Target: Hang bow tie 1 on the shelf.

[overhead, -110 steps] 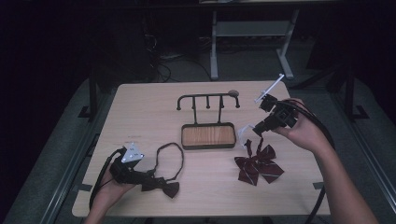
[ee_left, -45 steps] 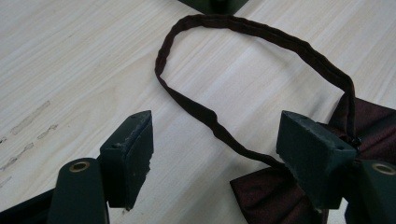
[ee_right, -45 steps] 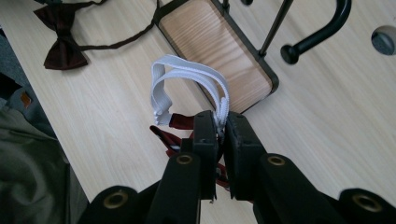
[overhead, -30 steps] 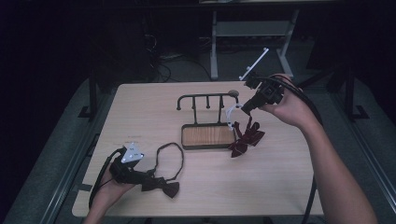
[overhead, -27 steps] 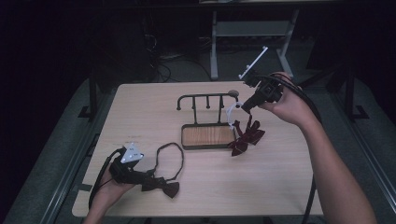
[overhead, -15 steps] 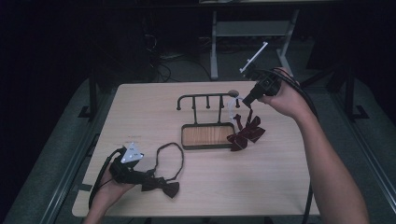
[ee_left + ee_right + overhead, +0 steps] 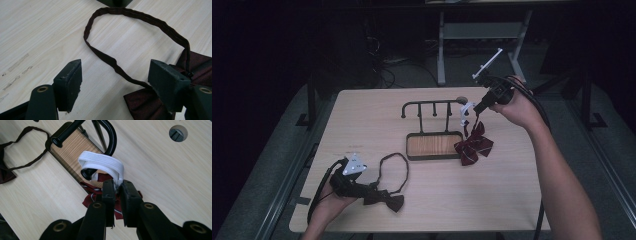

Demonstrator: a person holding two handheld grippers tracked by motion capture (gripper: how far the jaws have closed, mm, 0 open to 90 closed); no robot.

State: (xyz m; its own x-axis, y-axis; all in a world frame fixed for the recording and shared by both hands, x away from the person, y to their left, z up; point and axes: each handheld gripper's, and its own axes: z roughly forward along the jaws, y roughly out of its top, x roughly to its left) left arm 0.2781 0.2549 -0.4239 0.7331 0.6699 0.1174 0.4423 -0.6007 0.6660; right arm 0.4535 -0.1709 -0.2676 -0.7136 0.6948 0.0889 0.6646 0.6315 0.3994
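At the left we hold the left gripper (image 7: 357, 187) low over the pale wood-grain table (image 7: 362, 125), its blocky black jaws spread wide with nothing clamped. One jaw lies beside the dark bow tie (image 7: 384, 199), a soft matte fabric in deep maroon, whose thin stitched strap (image 7: 130, 15) curls in a loose oval on the tabletop.

In the middle stands the rack (image 7: 432, 125): thin black metal rods bent into hooks with rounded knob ends, rising from a rectangular tray with a warm wooden floor.

At the right, our right gripper (image 7: 116, 187) has its jaws pinched on the white strap (image 7: 105, 163), a flat ribbed woven band looped at the rack's right end hook. The striped bow tie (image 7: 473, 144), red with thin pale lines, hangs from that band just beside the tray's right edge.

Compared with a second ago, the right gripper and striped bow tie sit closer to the hook; the left hand has not shifted.
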